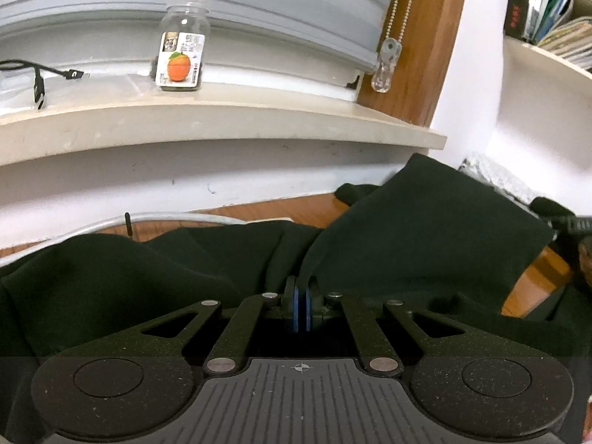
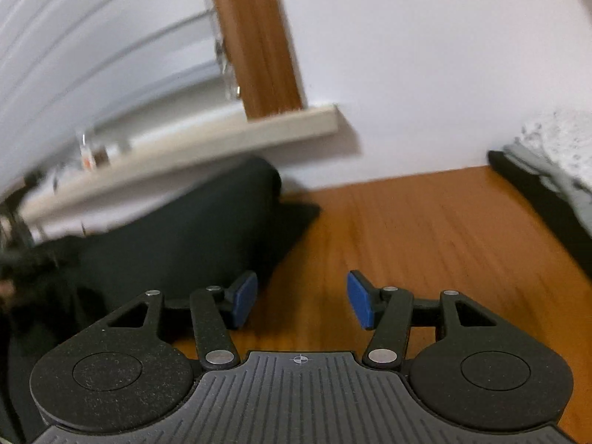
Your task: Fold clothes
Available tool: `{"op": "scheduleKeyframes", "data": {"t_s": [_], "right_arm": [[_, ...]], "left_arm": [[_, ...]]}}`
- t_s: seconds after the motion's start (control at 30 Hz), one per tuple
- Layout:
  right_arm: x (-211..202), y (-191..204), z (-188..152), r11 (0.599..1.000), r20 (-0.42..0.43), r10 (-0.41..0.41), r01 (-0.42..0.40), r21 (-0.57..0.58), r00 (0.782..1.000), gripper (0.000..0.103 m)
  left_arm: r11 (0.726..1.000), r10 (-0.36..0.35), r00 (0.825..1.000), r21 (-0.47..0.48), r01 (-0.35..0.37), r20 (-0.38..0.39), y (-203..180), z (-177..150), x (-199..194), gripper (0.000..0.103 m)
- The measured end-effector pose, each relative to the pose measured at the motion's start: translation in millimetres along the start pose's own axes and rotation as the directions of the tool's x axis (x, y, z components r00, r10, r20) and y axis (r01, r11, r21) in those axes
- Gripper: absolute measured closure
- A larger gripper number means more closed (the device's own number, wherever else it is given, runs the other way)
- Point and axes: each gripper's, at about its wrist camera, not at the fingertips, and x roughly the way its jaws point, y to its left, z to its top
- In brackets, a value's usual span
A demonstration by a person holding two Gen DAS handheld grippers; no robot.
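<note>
**Left tongs pinch the garment; right tongs stand apart over bare wood**

The left tongs [image 1: 301, 301] are clamped on a fold of the dark garment [image 1: 425, 229], the cloth rising from between the blue pads [image 1: 295, 310] into a raised flap on the right. The right tongs [image 2: 301, 298] stand parted with nothing between them, over bare wood just right of the garment's edge [image 2: 192, 229]; the left pad [image 2: 242, 298] sits close to that edge without clearly touching it.

To fold well, I judge the left grip should stay firm and low so the flap does not slip out, while the right tongs need a matching hold on the near edge before any lift. Two holds level with each other would carry the fold over straight; pulling from one side alone would likely drag the cloth into a bunch. The fabric looks soft and thick, so a deep bite seems safer than a tip pinch.

The garment lies on a wooden counter [image 2: 425, 229] against a white wall. A pale sill [image 1: 222, 122] runs above it, bearing a clear jar [image 1: 183, 46] with an orange label and a black cable [image 1: 40, 77]. A blind chain [image 1: 397, 11] hangs by a wooden frame. Bookshelves [image 1: 547, 37] stand far right, and a pale speckled cloth [image 2: 558, 148] rests at the counter's right end.
</note>
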Motion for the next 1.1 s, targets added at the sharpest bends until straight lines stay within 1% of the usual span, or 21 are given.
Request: {"op": "scheduleKeyframes", "data": {"t_s": [0.03,0.1,0.2,0.33,0.5,0.57,0.6,0.63,0.7,0.73,0.8,0.9,0.97,1.0,1.03,1.1], "right_arm": [[-6.0,2.6,-5.0,1.0,-0.005,-0.011,0.01,-0.026,1.0,0.048],[-13.1,10.9,-16.7,0.998,-0.037,0.005,-0.007,-0.07,0.999,0.048],[-12.0,23.1,-26.3,0.994,-0.072,0.066,-0.071,-0.077,0.995,0.048],[9.8,42.0,-25.1,0.992,-0.064,0.101,-0.105,-0.064,0.993,0.048],[40.4,60.5,-11.5,0.998,-0.024,0.056,-0.057,-0.042,0.998,0.048],[53.8,61.9,-9.7,0.999,-0.032,0.045,-0.046,-0.027,0.998,0.049],[59.2,61.0,-10.2,0.999,-0.039,0.041,-0.042,-0.018,0.998,0.056],[61.7,57.8,-10.8,0.998,-0.042,0.055,-0.055,-0.004,0.998,0.073],[59.4,56.7,-8.7,0.999,-0.017,0.053,-0.053,-0.005,0.998,0.092],[52.9,59.1,-4.3,0.999,0.019,0.023,-0.022,-0.035,1.0,0.094],[34.1,61.9,13.0,0.996,0.095,-0.028,0.036,-0.084,0.995,0.095],[5.0,66.9,46.4,0.977,0.202,-0.095,0.13,-0.168,0.975,0.095],[-13.4,75.5,73.5,0.94,0.275,-0.155,0.227,-0.256,0.949,0.095],[-22.1,80.4,86.3,0.914,0.316,-0.181,0.278,-0.296,0.931,0.095],[-30.4,87.1,97.9,0.878,0.365,-0.208,0.338,-0.339,0.907,0.095],[-44.2,103.0,112.7,0.796,0.475,-0.23,0.445,-0.411,0.849,0.095]], "left_arm": [[1.0,-0.001,1.0,-0.001,0.001,0.0,0.2,-0.2,0.0,0.099],[1.0,0.001,1.0,0.003,-0.001,-0.002,-0.3,-0.1,-0.2,0.099],[1.0,0.001,1.0,0.002,-0.001,-0.003,-0.7,0.1,0.2,0.099],[1.0,-0.001,1.0,-0.001,0.001,-0.002,-0.7,0.6,0.8,0.099],[1.0,-0.002,1.0,-0.001,0.002,0.0,-0.5,0.5,0.4,0.099],[1.0,-0.003,1.0,0.0,0.003,0.004,-0.5,0.0,-0.4,0.099],[1.0,-0.003,1.0,0.002,0.003,0.006,-0.6,-0.1,-0.8,0.099],[1.0,-0.003,1.0,0.003,0.003,0.007,-0.7,-0.1,-1.2,0.099],[1.0,0.0,1.0,0.017,0.0,0.014,-3.0,0.5,-2.8,0.099],[1.0,0.0,1.0,0.027,-0.001,0.016,-5.7,2.1,-3.5,0.099],[0.999,-0.001,1.0,0.052,0.0,0.018,-12.5,6.5,-4.8,0.099],[0.994,-0.016,1.0,0.108,0.014,0.018,-29.9,18.0,-4.6,0.099],[0.993,-0.038,0.999,0.117,0.034,0.033,-41.0,28.7,-6.1,0.099],[0.992,-0.051,0.998,0.119,0.046,0.041,-46.5,34.4,-7.1,0.099],[0.991,-0.061,0.997,0.124,0.055,0.049,-52.2,39.7,-8.1,0.099],[0.989,-0.073,0.996,0.137,0.064,0.06,-62.9,48.4,-9.6,0.099]]}}
